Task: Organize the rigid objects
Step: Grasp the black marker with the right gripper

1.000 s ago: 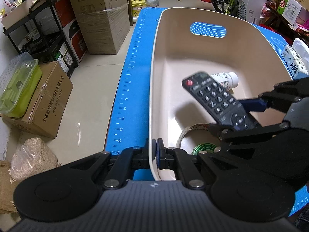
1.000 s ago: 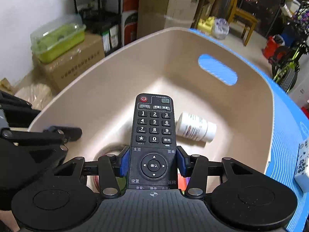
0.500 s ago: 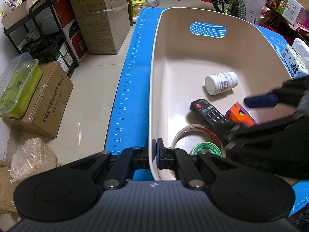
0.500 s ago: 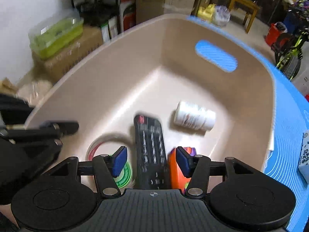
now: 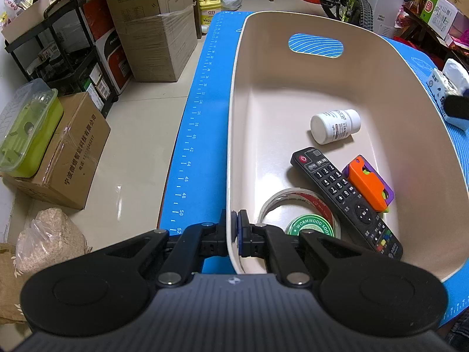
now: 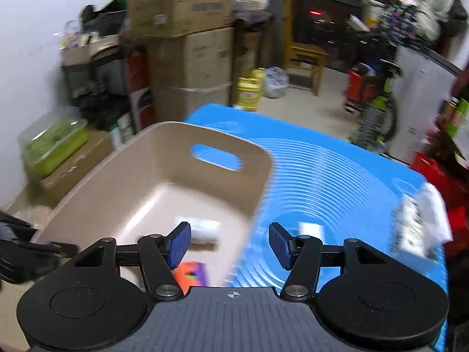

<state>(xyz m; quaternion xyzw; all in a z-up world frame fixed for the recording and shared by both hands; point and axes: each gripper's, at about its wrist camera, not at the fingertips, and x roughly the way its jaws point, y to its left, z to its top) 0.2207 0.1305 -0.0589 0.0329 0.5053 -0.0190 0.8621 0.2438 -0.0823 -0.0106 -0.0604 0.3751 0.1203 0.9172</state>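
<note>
Beige bin sits on the blue mat that covers the counter, its near left wall pinched between the closed left tongs, one pad on each side of the rim. Inside on the bin floor, the black remote control lies face up at a slant, its power-button end pointing toward the far wall. Just beside its right edge and touching it lies the orange and purple toy. On the remote's left, the clear tape roll lies flat with the remote's lower half across its rim, and a green round tin sits inside the ring. Farther back, apart from the rest, the white pill bottle lies on its side. The right tongs are spread wide with nothing between the blue pads, held above the bin's right rim and the mat; that view is blurred. A tissue pack rests on the mat to the right.
</note>
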